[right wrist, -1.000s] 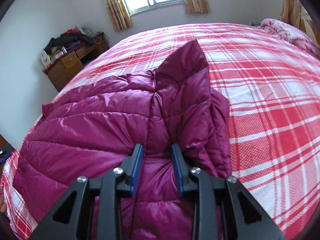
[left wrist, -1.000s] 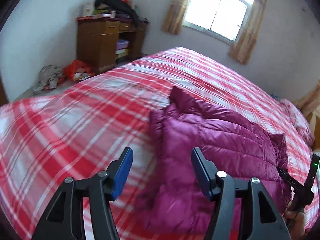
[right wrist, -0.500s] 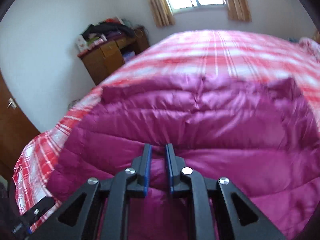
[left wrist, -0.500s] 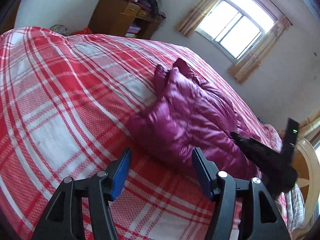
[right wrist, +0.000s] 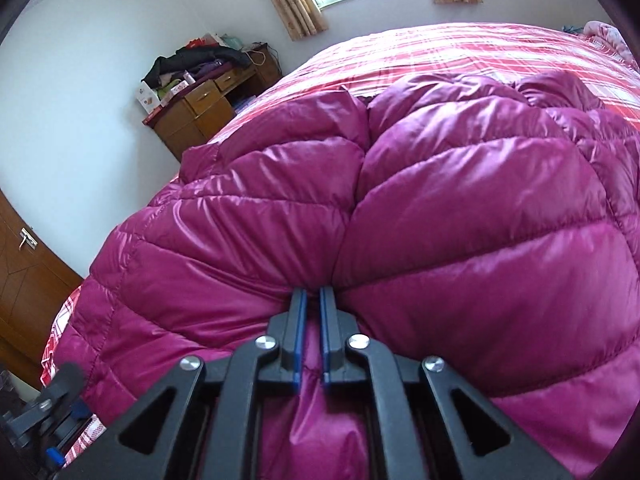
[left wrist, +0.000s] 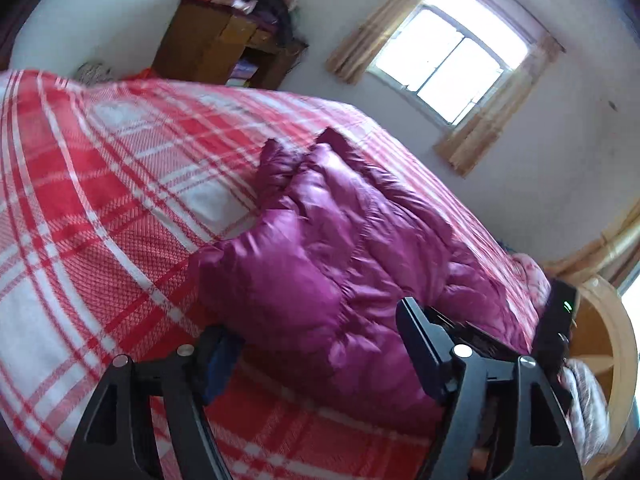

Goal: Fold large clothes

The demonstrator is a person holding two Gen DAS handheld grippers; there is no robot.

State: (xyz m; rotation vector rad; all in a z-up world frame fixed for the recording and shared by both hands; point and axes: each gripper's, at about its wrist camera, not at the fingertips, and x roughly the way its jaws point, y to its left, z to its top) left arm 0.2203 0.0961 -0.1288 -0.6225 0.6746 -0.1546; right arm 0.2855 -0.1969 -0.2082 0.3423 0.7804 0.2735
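Note:
A magenta quilted down jacket (left wrist: pixel 340 248) lies bunched on the red and white plaid bed. My left gripper (left wrist: pixel 316 340) is open, its fingers either side of the jacket's near bulging edge, low over the bed. My right gripper (right wrist: pixel 313 300) is shut on a pinch of the jacket (right wrist: pixel 400 200) at its near edge, with fabric between the blue pads. The right gripper's body shows at the right of the left wrist view (left wrist: pixel 556 320).
The plaid bed cover (left wrist: pixel 100 200) spreads to the left. A wooden cabinet (left wrist: pixel 216 48) piled with clothes stands against the far wall. A curtained window (left wrist: pixel 448 52) is behind. A wooden door (right wrist: pixel 24 272) is at left. A wooden chair (left wrist: pixel 600 340) stands at right.
My left gripper has come down and closer, so its open fingers now straddle the jacket's near edge. My right gripper has closed tighter on the jacket fabric.

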